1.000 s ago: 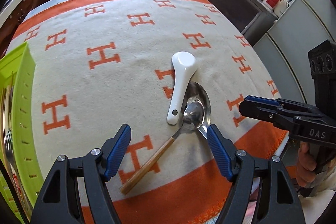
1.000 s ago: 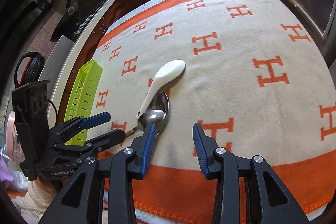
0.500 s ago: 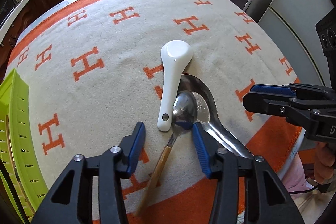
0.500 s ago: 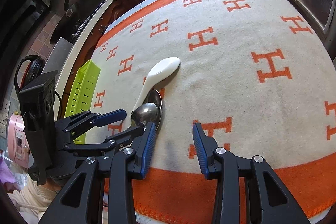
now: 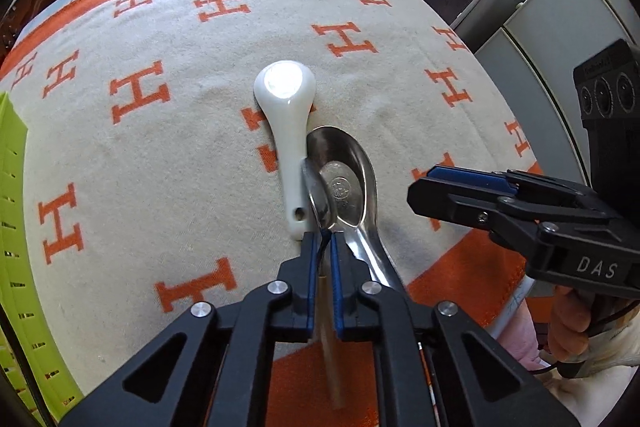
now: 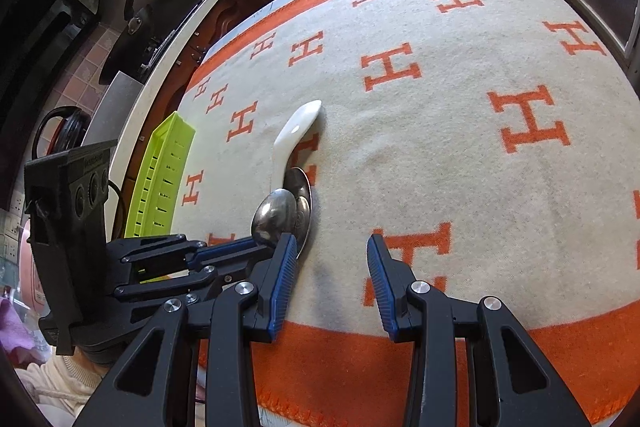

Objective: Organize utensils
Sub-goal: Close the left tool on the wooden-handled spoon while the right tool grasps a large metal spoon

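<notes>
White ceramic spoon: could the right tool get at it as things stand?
Probably yes. The right tool is open and holds nothing, and the white ceramic spoon's bowl end lies uncovered on the blanket. The handle end is crowded by the metal spoons and the left tool.

The blanket (image 5: 160,155) is matt, fuzzy woven cloth. The white spoon (image 5: 289,131) looks like glossy glazed ceramic with a bright glare spot. The large spoon (image 5: 352,183) and the small spoon (image 6: 274,217) have polished, mirror-like metal bowls; the small spoon's handle looks like wood. The tray (image 6: 162,179) is smooth green plastic. The gripper fingers (image 6: 282,275) carry ribbed blue pads on matt black plastic with metal screws.
</notes>
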A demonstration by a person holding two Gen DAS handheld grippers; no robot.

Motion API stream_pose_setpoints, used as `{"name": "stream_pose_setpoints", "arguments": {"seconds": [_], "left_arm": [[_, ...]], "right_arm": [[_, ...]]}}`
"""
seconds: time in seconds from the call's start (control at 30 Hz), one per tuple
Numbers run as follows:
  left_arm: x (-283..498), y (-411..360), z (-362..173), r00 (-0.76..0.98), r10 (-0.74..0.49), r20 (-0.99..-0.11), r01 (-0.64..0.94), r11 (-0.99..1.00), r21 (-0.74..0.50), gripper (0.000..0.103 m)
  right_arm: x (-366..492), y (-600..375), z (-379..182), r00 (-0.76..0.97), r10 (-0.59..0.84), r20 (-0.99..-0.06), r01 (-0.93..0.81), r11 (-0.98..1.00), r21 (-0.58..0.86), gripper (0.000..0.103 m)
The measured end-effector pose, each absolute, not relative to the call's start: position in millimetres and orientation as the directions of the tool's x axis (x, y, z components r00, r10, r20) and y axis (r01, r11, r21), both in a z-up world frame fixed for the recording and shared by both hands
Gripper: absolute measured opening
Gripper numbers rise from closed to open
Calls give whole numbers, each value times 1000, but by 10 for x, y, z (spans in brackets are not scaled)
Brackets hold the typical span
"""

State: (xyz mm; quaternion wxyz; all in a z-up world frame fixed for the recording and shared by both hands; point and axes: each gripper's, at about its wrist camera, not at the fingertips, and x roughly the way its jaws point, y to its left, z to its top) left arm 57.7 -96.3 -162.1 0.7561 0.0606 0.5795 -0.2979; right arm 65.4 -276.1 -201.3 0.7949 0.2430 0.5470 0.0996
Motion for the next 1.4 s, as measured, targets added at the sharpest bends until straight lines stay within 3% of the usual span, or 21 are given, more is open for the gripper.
{"name": "stream_pose_setpoints", "arguments": {"seconds": [0.33, 0.5, 0.53, 0.57, 0.67, 1.0, 1.07, 1.17, 1.23, 1.3, 1.4], "left_arm": [[516, -774, -1523, 191, -402, -896, 482, 833, -271, 2], [539, -666, -1540, 190, -417, -889, 451, 841, -298, 1], [539, -647, -1535, 194, -422, -886, 448, 842, -303, 1], [540, -635, -1528, 199, -424, -884, 447, 842, -303, 1], [532, -615, -1511, 206, -437, -876, 448, 837, -313, 1], [572, -602, -1621, 168, -448, -878, 418, 839, -348, 1], [599, -571, -1650, 159, -460, -873, 391, 842, -373, 5], [610, -501, -1651, 170, -459, -872, 361, 852, -378, 20], [613, -459, -1637, 177, -463, -868, 349, 854, -385, 33], [625, -429, -1625, 186, -475, -860, 338, 853, -398, 52], [656, -426, -1626, 196, -468, -862, 323, 861, -393, 54]], "right_arm": [[952, -2447, -2120, 371, 394, -841, 31, 900, 436, 35], [1074, -2182, -2138, 392, 326, -860, -42, 941, 337, 20], [1086, -2138, -2144, 395, 308, -866, -54, 948, 313, 10], [1089, -2101, -2149, 396, 295, -870, -64, 954, 294, 7], [1047, -2088, -2136, 403, 303, -864, -69, 951, 301, 3], [822, -2229, -2063, 411, 312, -857, -56, 946, 318, 1], [804, -2242, -2071, 408, 318, -856, -50, 944, 327, 1], [792, -2263, -2082, 406, 322, -855, -38, 941, 336, 2], [786, -2271, -2098, 401, 326, -856, -32, 939, 343, 2], [785, -2280, -2119, 395, 331, -857, -28, 937, 349, 2], [783, -2294, -2138, 391, 340, -855, -20, 932, 362, 2]]}}
